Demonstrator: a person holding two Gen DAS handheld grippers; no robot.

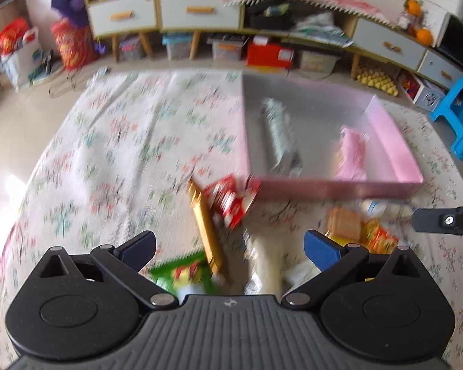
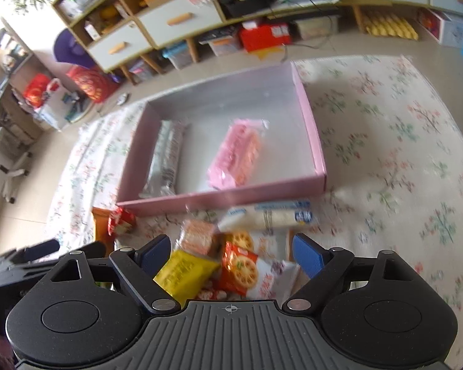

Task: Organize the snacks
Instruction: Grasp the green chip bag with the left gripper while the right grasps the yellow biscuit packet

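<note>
Left gripper (image 1: 230, 246) and right gripper (image 2: 230, 254) gape empty; pink box (image 2: 316, 141) holds seemingly two packets.

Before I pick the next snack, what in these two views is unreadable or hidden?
- Left wrist view: motion blur smears the red packet and gold stick pack; labels unreadable.
- Left wrist view: the green packet is partly hidden by the gripper body.
- Right wrist view: the yellow packet runs under the gripper body.
- Both views: print on the silver pack in the pink box is blurred.
</note>
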